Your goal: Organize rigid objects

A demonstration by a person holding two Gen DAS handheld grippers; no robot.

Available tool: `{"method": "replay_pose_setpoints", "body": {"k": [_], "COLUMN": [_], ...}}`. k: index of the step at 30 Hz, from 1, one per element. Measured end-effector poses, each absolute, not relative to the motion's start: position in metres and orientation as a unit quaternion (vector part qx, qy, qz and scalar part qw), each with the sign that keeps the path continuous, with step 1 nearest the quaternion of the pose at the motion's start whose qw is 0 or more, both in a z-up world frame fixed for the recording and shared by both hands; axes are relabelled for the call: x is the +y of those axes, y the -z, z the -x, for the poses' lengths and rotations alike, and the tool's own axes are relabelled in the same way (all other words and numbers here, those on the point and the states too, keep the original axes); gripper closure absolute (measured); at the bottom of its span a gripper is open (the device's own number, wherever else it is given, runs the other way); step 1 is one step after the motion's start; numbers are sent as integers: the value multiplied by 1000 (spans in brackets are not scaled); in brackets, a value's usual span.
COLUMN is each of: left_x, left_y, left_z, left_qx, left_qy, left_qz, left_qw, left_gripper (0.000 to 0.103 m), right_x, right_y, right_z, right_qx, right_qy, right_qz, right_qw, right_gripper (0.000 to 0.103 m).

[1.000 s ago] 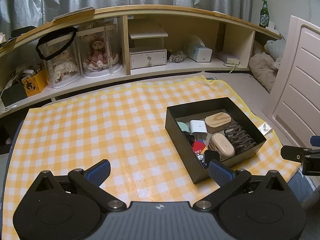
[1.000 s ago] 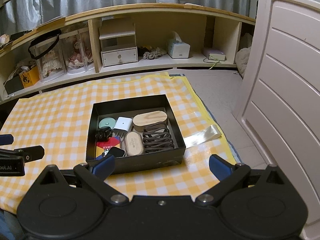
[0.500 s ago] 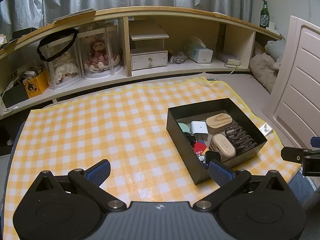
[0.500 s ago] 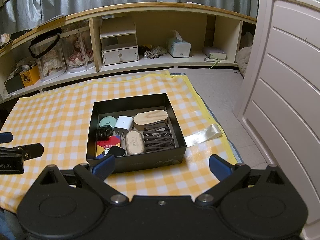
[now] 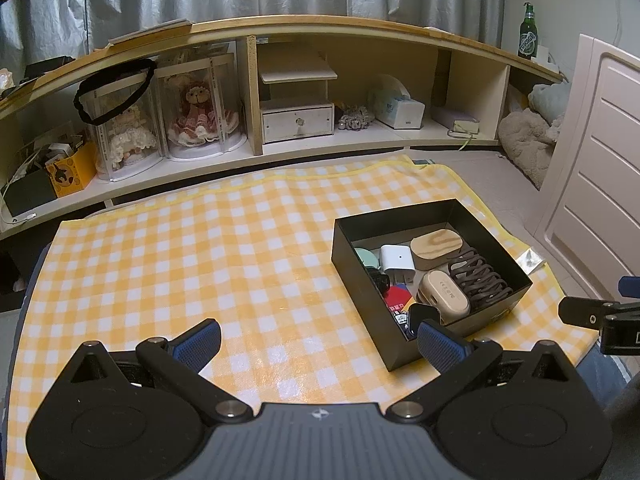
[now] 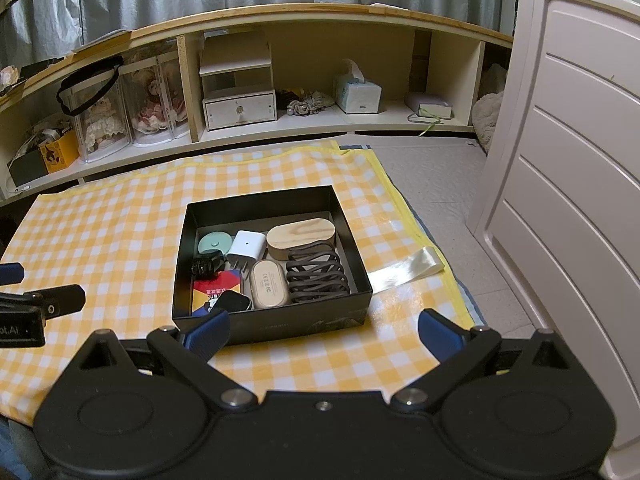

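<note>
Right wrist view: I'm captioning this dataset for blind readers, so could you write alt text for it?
An open black box on a yellow checked cloth holds small items, among them a wooden oval block, a white charger and a dark slatted rack. The right gripper hovers open and empty at its near wall.

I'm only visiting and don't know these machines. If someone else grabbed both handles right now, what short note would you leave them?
Left gripper: open, empty, over the yellow checked cloth.
Right gripper: open, empty, just in front of the black open-top box.
Inside the box: oval wooden block, white plug adapter, mint round disc, beige oval case, brown slatted rack, red and blue card, and small black pieces.
Done: no loose objects show on the cloth; all appear boxed.
Left: apparently nothing, perhaps a last check.
</note>
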State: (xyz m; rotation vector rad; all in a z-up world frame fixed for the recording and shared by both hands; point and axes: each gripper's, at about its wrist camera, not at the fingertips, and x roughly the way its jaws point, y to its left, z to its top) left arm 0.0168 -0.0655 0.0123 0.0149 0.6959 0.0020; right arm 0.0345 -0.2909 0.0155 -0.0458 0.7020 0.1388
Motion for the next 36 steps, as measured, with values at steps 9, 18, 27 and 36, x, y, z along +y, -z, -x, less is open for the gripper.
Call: {"method": "replay_pose_setpoints", "body": {"k": [9,18,27,36], "left_x": [-65,-65,-65,-65], "left_y": [-13,-14,-14,-15], "left_z": [-17,-17,-17,-17], "left_qx": [341,340,340,339], "left_qy": [-1,-1,-1,-3], "left_qz": [-7,-7,-8,-9], "left_qw": [940,940,941,941], "left_gripper": [0,0,0,0], "right_x": [-291,-291,-291,-291], "right_y": [-16,-16,-15,-16], "right_z": [-35,-35,-35,-35], "right_qx": [344,344,344,344], "right_qy": [-68,-68,-68,-68], "right_qz": [23,23,23,22], "right_qw": [936,936,936,936], "right_gripper": [2,2,2,2]}}
